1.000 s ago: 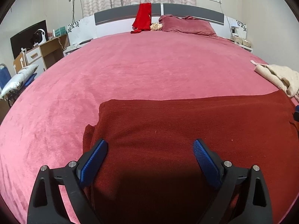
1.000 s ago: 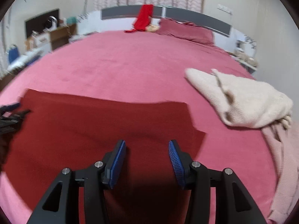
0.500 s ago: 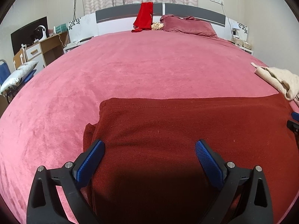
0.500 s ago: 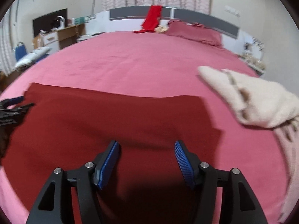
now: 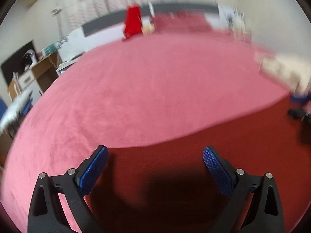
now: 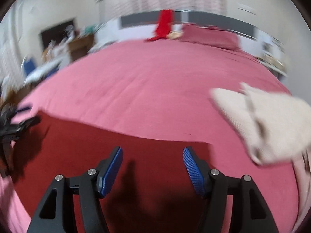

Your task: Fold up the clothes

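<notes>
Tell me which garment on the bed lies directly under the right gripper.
The dark red knit garment, spread flat beneath the open right gripper. The cream sweater lies crumpled off to the side, and the bright red garment hangs far off on the headboard.

Pink bed (image 5: 136, 89) — dark red garment (image 5: 243, 145) flat, cream sweater (image 6: 268, 124) beside

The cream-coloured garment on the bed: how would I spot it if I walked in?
Start with the big pink bed. At its near end a dark red garment lies spread flat, and just beyond that garment's right edge sits the cream garment. It is the only pale thing on the cover, and it lies crumpled, not flat.
</notes>
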### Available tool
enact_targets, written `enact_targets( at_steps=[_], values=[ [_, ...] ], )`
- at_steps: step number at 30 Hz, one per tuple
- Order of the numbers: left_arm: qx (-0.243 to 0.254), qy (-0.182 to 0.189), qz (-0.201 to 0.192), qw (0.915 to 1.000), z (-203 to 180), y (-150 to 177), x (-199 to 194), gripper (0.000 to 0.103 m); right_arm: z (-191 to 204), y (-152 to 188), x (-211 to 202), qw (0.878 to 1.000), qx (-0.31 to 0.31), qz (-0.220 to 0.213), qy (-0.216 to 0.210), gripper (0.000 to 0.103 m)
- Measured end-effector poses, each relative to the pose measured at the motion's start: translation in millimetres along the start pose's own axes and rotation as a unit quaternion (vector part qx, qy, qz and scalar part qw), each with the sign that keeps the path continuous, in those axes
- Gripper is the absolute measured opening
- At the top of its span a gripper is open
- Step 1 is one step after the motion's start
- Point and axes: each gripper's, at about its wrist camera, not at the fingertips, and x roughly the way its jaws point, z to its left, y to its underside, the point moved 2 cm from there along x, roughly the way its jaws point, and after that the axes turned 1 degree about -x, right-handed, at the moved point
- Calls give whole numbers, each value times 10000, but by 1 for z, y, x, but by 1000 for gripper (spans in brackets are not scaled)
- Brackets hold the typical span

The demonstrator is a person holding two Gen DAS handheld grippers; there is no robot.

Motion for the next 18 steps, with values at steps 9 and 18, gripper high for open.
enact_targets(
  at_steps=[9, 18],
  values=[
    [-890, 832, 238, 9923, 35, 6, 34, 103, -82, 15, 12, 9917, 1118, 181, 609, 90],
    [-397, 303, -472, 9976, 32, 15, -63, 103, -44, 35, -95, 9884, 1276, -662, 498, 90]
  ],
)
